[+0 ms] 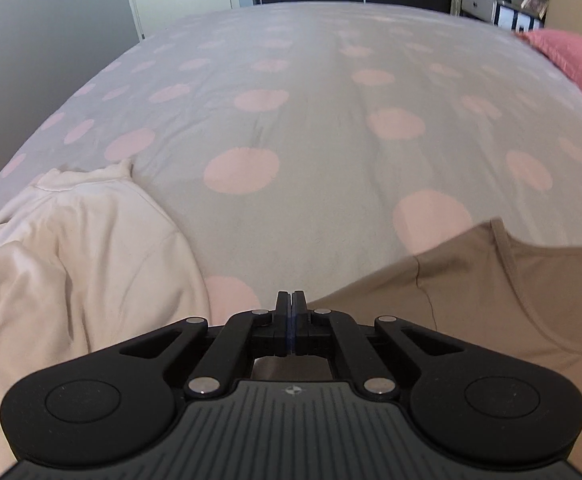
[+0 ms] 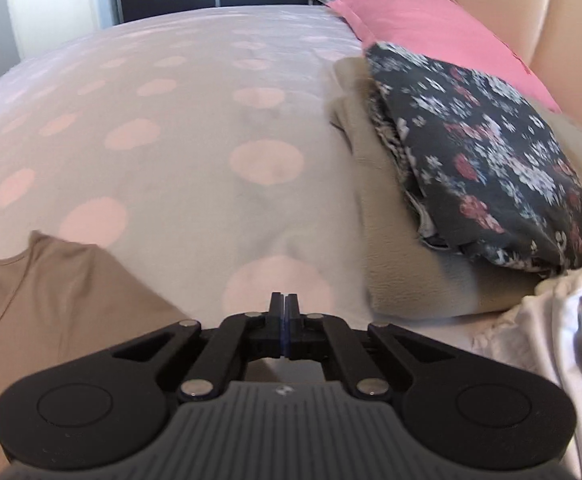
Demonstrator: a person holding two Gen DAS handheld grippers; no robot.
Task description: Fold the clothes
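On the near edge of the dotted bedspread [image 1: 311, 128], a tan top [image 1: 491, 292] is spread flat. Left gripper [image 1: 292, 300] is seen pressed together at the top's left edge; whether cloth is pinched cannot be told. Right gripper [image 2: 283, 302] is likewise pressed together, the tan top [image 2: 51, 300] lying just left of it.

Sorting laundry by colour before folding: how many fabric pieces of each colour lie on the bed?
Cream top: 1
Tan top: 1
Beige folded piece: 1
Dark floral piece: 1
White garment: 1
Pink pillow: 1
Total: 6
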